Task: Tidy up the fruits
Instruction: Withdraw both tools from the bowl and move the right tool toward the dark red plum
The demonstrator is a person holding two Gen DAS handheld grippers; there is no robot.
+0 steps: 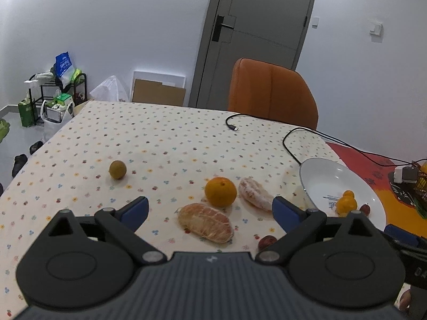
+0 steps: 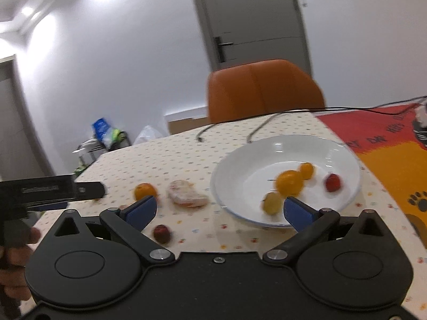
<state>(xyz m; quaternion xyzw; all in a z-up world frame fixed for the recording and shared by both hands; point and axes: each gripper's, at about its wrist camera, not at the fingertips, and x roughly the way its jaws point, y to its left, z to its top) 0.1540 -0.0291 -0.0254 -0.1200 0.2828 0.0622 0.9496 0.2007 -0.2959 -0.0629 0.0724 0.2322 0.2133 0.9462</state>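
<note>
Jaws spread, empty: left gripper (image 1: 210, 209), right gripper (image 2: 220, 208) | white plate (image 2: 229, 170) holds small fruits | orange (image 1: 220, 191), peeled segments (image 1: 205, 222) on tablecloth, likely plate-bound

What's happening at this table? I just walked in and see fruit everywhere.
A person holds two grippers, sorting fruit into a white bowl. Both the left gripper and right gripper are open and empty. The bowl holds four small fruits. An orange, two peeled citrus pieces, a red fruit and a yellowish fruit remain on the tablecloth.
</note>
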